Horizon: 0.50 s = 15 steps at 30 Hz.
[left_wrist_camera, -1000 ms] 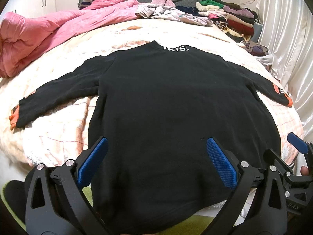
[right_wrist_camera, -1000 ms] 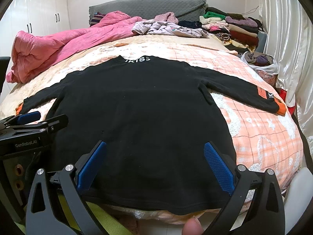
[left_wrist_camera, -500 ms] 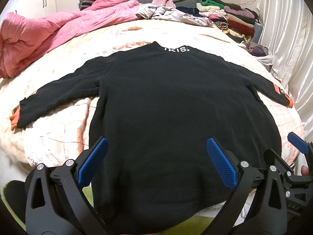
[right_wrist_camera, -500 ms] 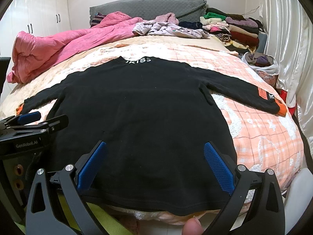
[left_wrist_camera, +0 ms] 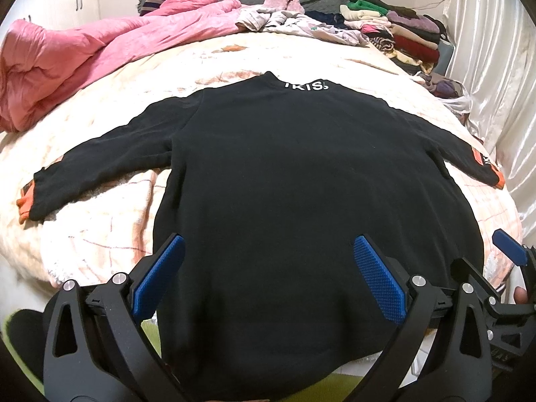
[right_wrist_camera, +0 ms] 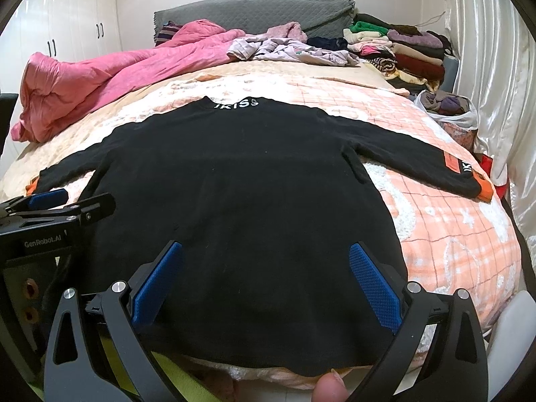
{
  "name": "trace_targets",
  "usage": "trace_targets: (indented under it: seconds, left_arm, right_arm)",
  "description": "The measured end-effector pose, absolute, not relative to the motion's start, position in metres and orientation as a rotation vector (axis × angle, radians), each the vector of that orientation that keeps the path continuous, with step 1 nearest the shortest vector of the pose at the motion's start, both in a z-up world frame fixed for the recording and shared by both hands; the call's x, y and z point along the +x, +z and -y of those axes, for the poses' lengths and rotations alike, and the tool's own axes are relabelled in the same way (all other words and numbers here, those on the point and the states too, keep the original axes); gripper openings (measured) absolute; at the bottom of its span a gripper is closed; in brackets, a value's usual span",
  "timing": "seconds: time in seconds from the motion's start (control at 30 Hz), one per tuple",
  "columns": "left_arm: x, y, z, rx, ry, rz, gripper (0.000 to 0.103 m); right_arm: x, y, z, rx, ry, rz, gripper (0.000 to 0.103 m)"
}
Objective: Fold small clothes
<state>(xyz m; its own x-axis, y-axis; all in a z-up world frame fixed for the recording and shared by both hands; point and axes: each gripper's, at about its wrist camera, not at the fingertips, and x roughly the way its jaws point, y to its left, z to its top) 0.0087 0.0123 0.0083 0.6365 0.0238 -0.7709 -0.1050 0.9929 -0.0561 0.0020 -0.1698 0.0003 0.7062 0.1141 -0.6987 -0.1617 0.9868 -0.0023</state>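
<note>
One black sweater (left_wrist_camera: 301, 201) lies on one bed (right_wrist_camera: 452, 234). It has two sleeves and two orange cuffs. One pink duvet (right_wrist_camera: 100, 73). One stack of folded clothes (right_wrist_camera: 402, 47). Two grippers: left gripper (left_wrist_camera: 268, 278), right gripper (right_wrist_camera: 264, 274).

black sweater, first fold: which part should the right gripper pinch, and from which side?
Take the black sweater at its right sleeve cuff, approaching from the bed's right edge. The sleeve lies flat and stretched outward, so the orange cuff is a free end to carry across the body. The right gripper is open above the hem; the left gripper is also open.
</note>
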Motion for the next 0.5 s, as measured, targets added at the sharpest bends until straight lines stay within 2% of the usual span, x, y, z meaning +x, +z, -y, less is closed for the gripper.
trace_targets:
  seconds: [0.5]
  left_arm:
    - [0.050, 0.019, -0.014, -0.113, 0.090, -0.874, 0.095]
  right_arm:
    - [0.040, 0.007, 0.192, -0.044, 0.110, -0.761, 0.099]
